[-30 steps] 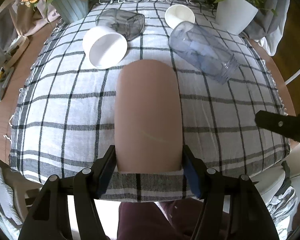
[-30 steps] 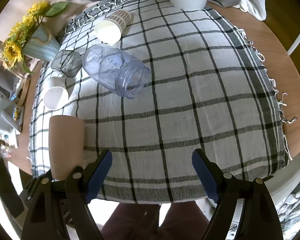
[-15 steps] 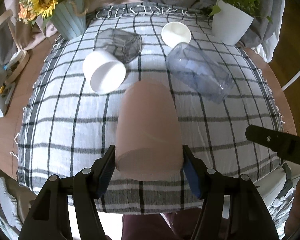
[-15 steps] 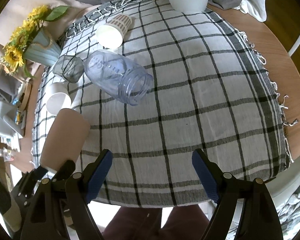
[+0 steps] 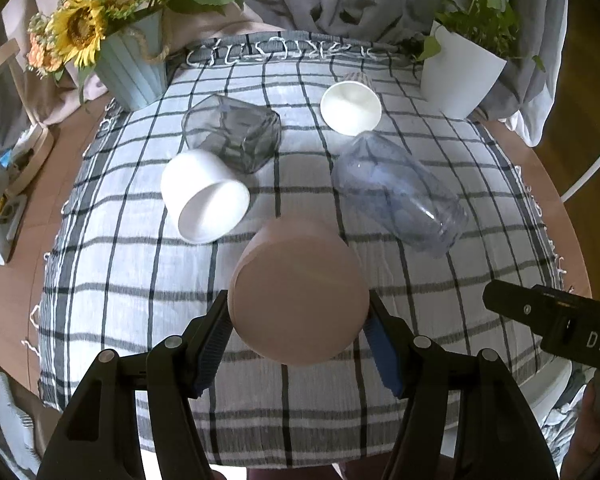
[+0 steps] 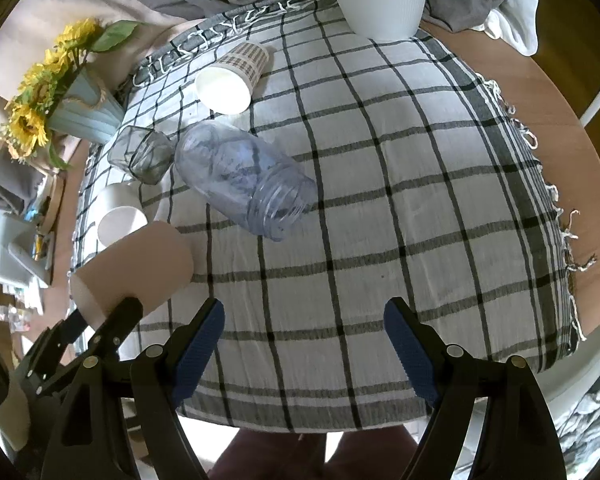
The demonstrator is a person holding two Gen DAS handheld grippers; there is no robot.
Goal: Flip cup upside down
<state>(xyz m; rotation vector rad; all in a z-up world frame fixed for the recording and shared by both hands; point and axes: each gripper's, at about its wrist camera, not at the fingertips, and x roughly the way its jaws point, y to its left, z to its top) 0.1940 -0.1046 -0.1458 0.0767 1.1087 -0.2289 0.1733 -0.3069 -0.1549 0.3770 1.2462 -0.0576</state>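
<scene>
1. Gripping the pink cup (image 5: 298, 300), the left gripper (image 5: 299, 334) is seen with its blue pads (image 5: 212, 344) pressed against both sides of the cup.
2. The cup is held tilted above the near part of the checked tablecloth (image 5: 100, 280), its flat closed end turned toward the left wrist camera.
3. In the right wrist view the same cup (image 6: 136, 268) is seen at the left, leaning, with the left gripper's black fingers (image 6: 112, 324) around its near end.
4. The right gripper (image 6: 304, 344) is held wide apart over the cloth, with nothing between its pads.
5. Farther back, a white cup (image 5: 204, 196), a grey glass (image 5: 236, 136), a clear bottle (image 5: 396, 196) and a paper cup (image 5: 350, 108) are seen lying on their sides.
6. A sunflower pot (image 5: 134, 68) and a white plant pot (image 5: 460, 76) are set at the far corners.
</scene>
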